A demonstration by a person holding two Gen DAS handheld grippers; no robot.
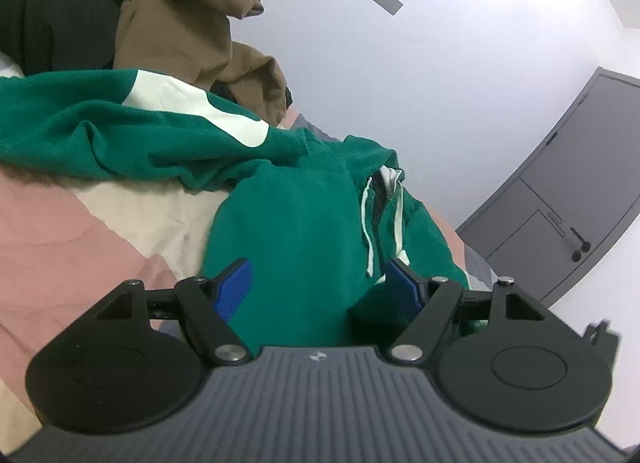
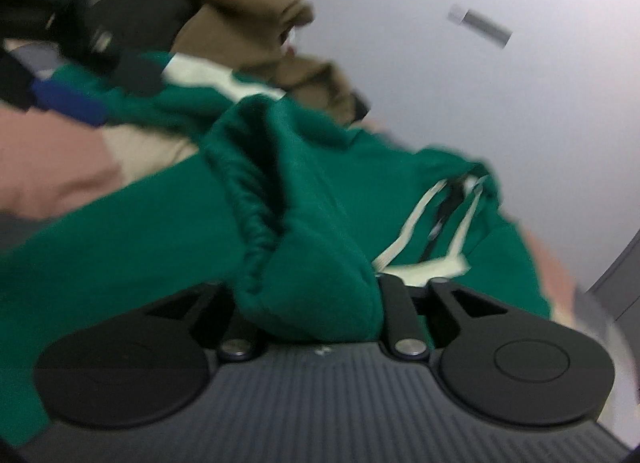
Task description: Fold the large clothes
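Cuff fabric of the green hoodie (image 2: 304,263) bunches between the right gripper (image 2: 316,303) jaws — grip unclear, pads hidden — while the left gripper (image 1: 320,287) hovers spread and empty at lower centre, ready to pinch.

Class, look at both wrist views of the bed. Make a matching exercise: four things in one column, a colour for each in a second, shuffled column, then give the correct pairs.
Things:
1. crumpled hooded sweatshirt
2. drawstring cords of the hood
3. heaped jacket behind it
4. panelled door in the wall

Colours:
A. grey
B. brown
C. green
D. white

Pairs: 1-C, 2-D, 3-B, 4-A
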